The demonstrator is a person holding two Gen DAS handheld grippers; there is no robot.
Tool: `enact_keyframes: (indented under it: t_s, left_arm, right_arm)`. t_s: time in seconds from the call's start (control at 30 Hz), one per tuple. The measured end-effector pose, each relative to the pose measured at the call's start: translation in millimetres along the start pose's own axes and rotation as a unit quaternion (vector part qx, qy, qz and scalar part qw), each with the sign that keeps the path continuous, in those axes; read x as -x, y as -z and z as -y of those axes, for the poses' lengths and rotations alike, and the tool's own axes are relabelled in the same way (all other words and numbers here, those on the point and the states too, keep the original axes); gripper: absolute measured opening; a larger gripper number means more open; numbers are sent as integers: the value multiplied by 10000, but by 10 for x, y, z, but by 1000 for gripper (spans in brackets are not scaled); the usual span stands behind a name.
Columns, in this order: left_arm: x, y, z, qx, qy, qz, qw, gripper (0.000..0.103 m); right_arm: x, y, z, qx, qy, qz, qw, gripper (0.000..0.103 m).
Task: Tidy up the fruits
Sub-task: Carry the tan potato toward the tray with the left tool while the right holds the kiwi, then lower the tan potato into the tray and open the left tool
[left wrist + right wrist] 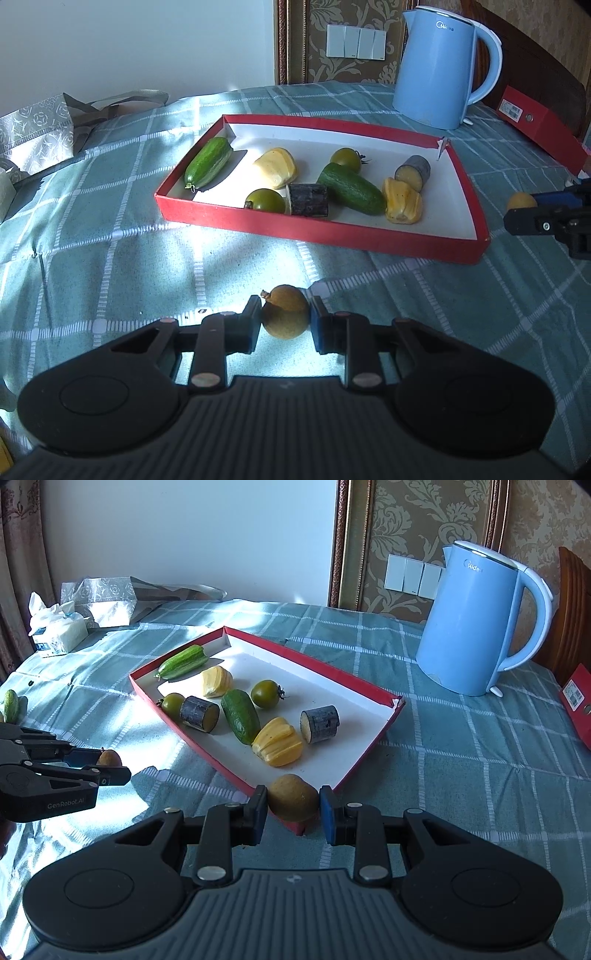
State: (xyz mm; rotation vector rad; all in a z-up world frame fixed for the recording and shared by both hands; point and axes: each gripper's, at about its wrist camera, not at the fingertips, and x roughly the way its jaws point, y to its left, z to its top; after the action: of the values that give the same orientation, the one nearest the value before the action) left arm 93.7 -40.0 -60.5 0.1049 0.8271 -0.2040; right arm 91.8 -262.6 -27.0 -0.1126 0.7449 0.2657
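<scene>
Each of 2 hand-held tongs is clenched on a small brown round fruit. The left tongs (285, 321) hold their brown fruit (285, 312) above the checked green cloth (110, 258) on the counter, near the red tray (317, 230). The right tongs (293, 812) grip another brown fruit (293, 796) over the tray's near corner. Cucumbers, green tomatoes, yellow pieces and dark cut stalks lie inside it.

PLACE: a home, a lived-in room | WALLS: damask wallpaper (424, 528) in a carved wooden frame; a row of wall switches (412, 576) | DESK: a teal checked cloth (461, 775) (household, not workshop); a blue electric kettle (469, 627); a tissue pack (59, 631); a patterned gift bag (107, 600) | EDGE: a curtain (18, 542) at left
</scene>
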Motion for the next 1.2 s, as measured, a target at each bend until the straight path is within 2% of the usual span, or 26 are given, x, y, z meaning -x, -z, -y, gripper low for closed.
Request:
enact_keyframes:
  t_s: [0.3, 0.57, 0.8, 1.0, 1.2]
  left_arm:
    - [58, -298, -5, 65, 135, 260, 9996, 24]
    - [-160, -600, 147, 36, 278, 336, 9990, 24]
    - [-503, -815, 333, 72, 417, 188, 9989, 24]
    - [-736, -867, 462, -28, 392, -8, 9992, 24]
    - [-769, -840, 490, -64, 338, -32, 9994, 27]
  right_arm:
    - [-18, -60, 75, -65, 22, 66, 10000, 29]
    - [-25, -72, 198, -145, 94, 76, 9998, 29]
    - [-59, -52, 326, -234, 169, 20, 9996, 29]
    - [-109, -24, 424, -319, 170, -27, 9993, 29]
    - [-172, -3, 483, -382, 136, -104, 9991, 29]
